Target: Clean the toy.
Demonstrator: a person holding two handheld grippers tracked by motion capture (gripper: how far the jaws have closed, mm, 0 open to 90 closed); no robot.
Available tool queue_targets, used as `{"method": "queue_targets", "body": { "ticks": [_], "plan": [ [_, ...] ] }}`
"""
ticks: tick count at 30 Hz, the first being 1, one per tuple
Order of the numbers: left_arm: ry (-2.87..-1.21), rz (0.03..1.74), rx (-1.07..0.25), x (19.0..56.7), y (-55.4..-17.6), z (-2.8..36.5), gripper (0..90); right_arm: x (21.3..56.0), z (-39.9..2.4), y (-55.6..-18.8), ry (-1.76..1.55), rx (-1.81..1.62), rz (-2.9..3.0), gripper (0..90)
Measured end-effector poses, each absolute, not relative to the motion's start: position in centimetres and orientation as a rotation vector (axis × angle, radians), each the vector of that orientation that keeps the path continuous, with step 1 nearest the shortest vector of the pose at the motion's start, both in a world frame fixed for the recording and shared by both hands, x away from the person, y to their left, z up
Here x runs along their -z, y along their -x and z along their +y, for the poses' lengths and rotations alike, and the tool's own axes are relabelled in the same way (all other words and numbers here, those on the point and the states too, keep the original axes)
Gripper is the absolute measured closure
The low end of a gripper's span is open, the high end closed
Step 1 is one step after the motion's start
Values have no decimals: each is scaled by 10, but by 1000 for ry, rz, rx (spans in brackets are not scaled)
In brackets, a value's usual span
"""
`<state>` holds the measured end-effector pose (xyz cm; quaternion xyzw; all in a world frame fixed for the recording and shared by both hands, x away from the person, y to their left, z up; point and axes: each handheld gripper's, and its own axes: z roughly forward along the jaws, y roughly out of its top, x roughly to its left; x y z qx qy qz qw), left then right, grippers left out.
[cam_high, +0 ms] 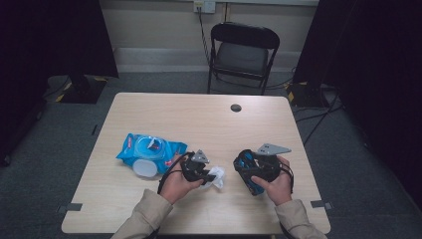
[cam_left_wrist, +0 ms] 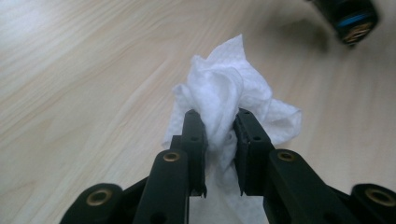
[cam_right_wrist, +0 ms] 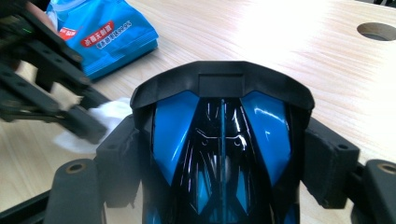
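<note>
**Wipe in one gripper, toy car in the other**

Near the front edge of the light wooden table (cam_high: pixel 149 107), the person's two hands work side by side. On the left, the left gripper (cam_high: pixel 208 175) has its jaws pinched on a crumpled white wipe (cam_high: pixel 217 177); the left gripper view shows both black pads pressing into the bunched cloth (cam_left_wrist: pixel 229 100), with the loose folds fanning out beyond the tips and resting on the tabletop. To the right, just beside it but apart, the right gripper (cam_high: pixel 246 167) clamps a glossy blue and black toy car (cam_high: pixel 251 172) across its body. In the right gripper view the car (cam_right_wrist: pixel 219 140) sits between the two jaws, one pad against each flank, its black rear spoiler pointing away from the camera. The grip is wide because the car is wide.

Farther left on the table lies a blue pack of wet wipes (cam_high: pixel 149 149), flat, with a round white lid at its near edge. Beyond the far side of the table stands a black folding chair (cam_high: pixel 243 52) on the grey floor.
</note>
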<state>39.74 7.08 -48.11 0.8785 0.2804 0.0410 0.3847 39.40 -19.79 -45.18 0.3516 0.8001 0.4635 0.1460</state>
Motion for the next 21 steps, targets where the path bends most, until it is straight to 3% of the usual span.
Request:
{"method": "queue_targets", "body": {
  "ticks": [8, 11, 17, 21],
  "plan": [
    [-2240, 686, -122, 479, -396, 79, 560, 451, -200, -392, -1019, -1338, 2300, 255],
    [-2256, 680, -119, 476, -392, 83, 541, 452, -200, -391, -1019, -1330, 2302, 255],
    [-2312, 673, -126, 484, -387, 82, 576, 452, -198, -389, -1008, -1327, 2310, 255],
    [-2343, 654, -161, 487, -387, 80, 672, 453, -198, -389, -1007, -1327, 2309, 255]
  ]
}}
